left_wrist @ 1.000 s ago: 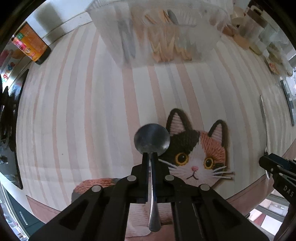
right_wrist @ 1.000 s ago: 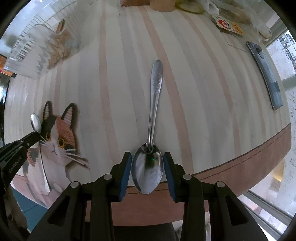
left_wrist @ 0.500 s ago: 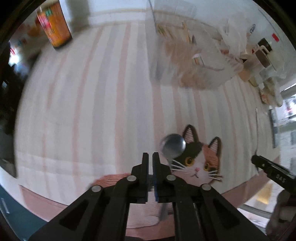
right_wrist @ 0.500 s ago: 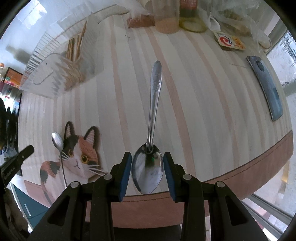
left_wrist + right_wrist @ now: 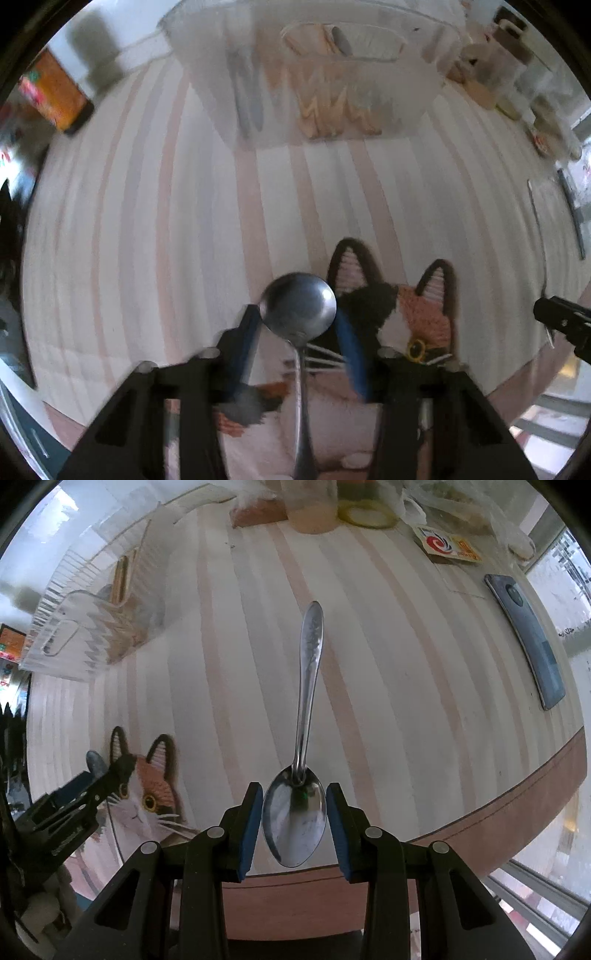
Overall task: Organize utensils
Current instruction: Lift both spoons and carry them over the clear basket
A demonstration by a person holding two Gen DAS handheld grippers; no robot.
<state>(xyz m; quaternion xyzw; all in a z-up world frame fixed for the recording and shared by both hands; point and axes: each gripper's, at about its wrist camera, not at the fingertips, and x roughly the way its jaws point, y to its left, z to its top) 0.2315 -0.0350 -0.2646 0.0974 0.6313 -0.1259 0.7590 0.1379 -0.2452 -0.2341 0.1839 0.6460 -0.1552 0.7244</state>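
Observation:
A round-bowled metal spoon (image 5: 298, 314) lies on the cat-face mat (image 5: 424, 317), its handle running back between the jaws of my left gripper (image 5: 297, 321). Those jaws are opening, and the blue pads (image 5: 245, 347) stand clear of the thin handle. My right gripper (image 5: 294, 794) is shut on the bowl of a longer oval spoon (image 5: 308, 686), held above the striped tablecloth with the handle pointing away. A clear ribbed organizer (image 5: 314, 74) with wooden utensils stands at the back. In the right wrist view, the left gripper (image 5: 74, 805) sits over the mat (image 5: 159, 794).
A dark phone (image 5: 528, 638) lies near the right edge of the table. Jars, a printed packet (image 5: 447, 546) and plastic bags crowd the far side. An orange box (image 5: 55, 96) stands at the back left. The table's wooden rim (image 5: 480, 812) runs close under my right gripper.
My left jaws, shut on the spoon handle a second ago, now stand apart around it. The right gripper has risen a little with its spoon still in the pads.

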